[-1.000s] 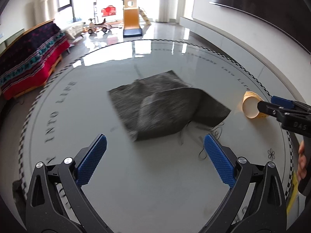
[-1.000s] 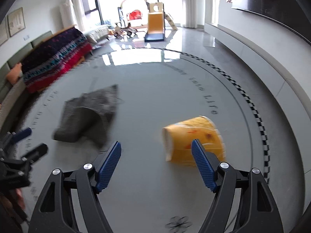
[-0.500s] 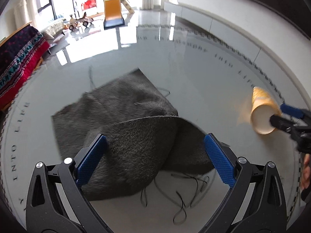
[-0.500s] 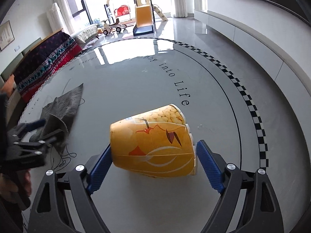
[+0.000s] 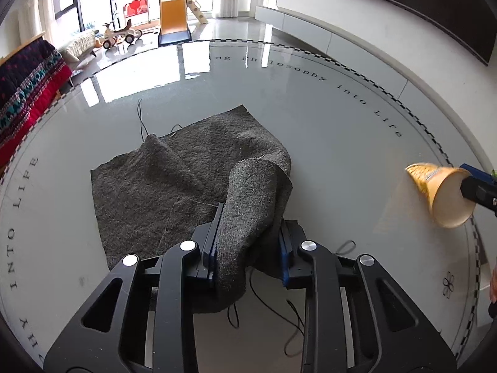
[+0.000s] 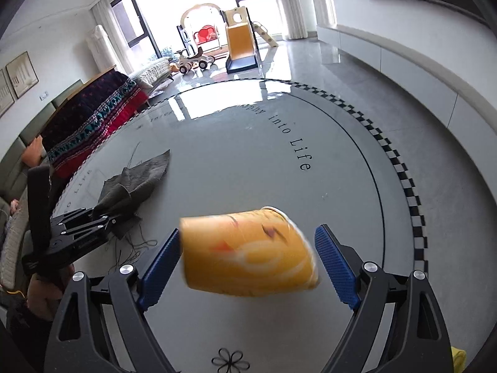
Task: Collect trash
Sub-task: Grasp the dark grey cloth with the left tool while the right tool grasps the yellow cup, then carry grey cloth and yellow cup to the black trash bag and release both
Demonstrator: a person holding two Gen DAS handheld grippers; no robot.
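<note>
Cloth (image 5: pixel 174 186), grey and fuzzy with loose black threads (image 5: pixel 279 304) trailing from its near edge, lies crumpled on the left half of the round glass counter (image 5: pixel 341 143), and a raised fold of it stands between the blue pads of the left tongs (image 5: pixel 248 248). Those tongs are closing, their jaws drawn in tight against both sides of the fold, so the fabric is pinched there while the rest still rests on the glass. From the right wrist view the same left tongs (image 6: pixel 102 217) show at the left edge, gripping the cloth (image 6: pixel 133 183), with a person's hand below them. Further right, well apart from the cloth, a yellow paper cup (image 6: pixel 248 251) lies on its side, blurred, between the pads of the right tongs (image 6: pixel 248 267). These jaws stand spread wide; the left pad sits at the cup's base end and the right pad stands just clear of its rim, so nothing is squeezed. In the left wrist view the cup (image 5: pixel 441 192) appears at the far right near the counter's checkered edge, its open mouth facing the camera, with a tip of the right tongs (image 5: pixel 478 186) at its rim.
</note>
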